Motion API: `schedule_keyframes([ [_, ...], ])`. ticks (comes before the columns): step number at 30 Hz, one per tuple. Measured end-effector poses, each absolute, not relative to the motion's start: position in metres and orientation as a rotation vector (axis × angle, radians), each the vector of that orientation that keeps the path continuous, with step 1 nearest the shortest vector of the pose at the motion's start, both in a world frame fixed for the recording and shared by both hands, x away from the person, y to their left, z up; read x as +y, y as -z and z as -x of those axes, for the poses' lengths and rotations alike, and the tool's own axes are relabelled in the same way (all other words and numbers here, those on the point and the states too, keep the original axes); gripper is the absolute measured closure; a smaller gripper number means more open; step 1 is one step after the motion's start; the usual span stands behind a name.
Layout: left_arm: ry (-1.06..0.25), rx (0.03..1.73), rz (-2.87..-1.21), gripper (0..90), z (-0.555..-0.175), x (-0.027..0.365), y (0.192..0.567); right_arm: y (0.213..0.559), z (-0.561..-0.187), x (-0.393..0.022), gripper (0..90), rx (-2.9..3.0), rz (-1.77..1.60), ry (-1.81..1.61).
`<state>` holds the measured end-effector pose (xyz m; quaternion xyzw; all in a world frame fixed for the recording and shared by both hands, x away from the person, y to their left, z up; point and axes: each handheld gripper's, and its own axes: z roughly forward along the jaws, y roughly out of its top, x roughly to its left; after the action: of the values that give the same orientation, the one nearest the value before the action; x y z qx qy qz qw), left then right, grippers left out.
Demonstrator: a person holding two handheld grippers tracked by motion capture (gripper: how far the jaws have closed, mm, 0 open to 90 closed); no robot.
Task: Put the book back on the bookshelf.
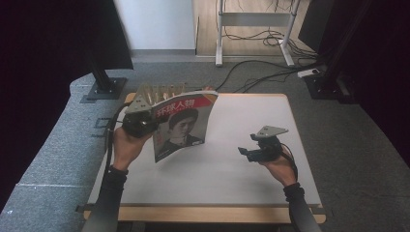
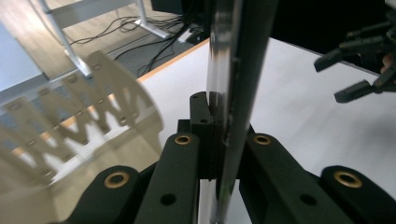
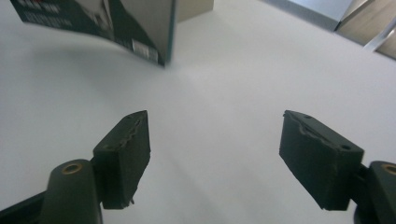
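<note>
While right claw (image 1: pixel 247 152) gapes, left claw (image 1: pixel 145 121) lifts magazine (image 1: pixel 183 126).

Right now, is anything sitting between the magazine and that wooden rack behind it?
Nothing visible. The left gripper holds the magazine upright just in front of the wooden rack; the right gripper hovers open off to the side.

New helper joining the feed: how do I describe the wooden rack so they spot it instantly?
Start at the white table and go to its far left corner. The wooden rack stands there behind the held-up magazine, the only pale slotted piece with upright dividers.
</note>
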<state>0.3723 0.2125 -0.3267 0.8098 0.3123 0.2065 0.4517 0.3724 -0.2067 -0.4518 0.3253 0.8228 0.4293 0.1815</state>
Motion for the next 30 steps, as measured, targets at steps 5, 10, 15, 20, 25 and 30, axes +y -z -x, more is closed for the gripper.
schedule_keyframes([
  [5,-0.522,0.829,-1.962,87.1,-0.367,0.234,0.319,0.466,-0.371,-0.209,18.2,2.349,-0.954,-1.192],
  [10,-0.535,0.874,-1.942,87.1,-0.361,0.252,0.313,0.477,-0.367,-0.212,14.3,2.362,-0.968,-1.183],
  [15,-0.555,0.900,-1.932,87.1,-0.355,0.265,0.309,0.489,-0.364,-0.214,13.1,2.371,-0.993,-1.148],
  [20,-0.579,0.922,-1.918,87.1,-0.350,0.277,0.306,0.499,-0.362,-0.218,12.6,2.363,-1.027,-1.142],
  [25,-0.607,0.958,-1.905,87.1,-0.348,0.290,0.304,0.508,-0.358,-0.222,11.7,2.356,-1.059,-1.120],
  [30,-0.630,1.000,-1.893,87.1,-0.350,0.302,0.304,0.515,-0.356,-0.226,11.4,2.344,-1.088,-1.098],
])
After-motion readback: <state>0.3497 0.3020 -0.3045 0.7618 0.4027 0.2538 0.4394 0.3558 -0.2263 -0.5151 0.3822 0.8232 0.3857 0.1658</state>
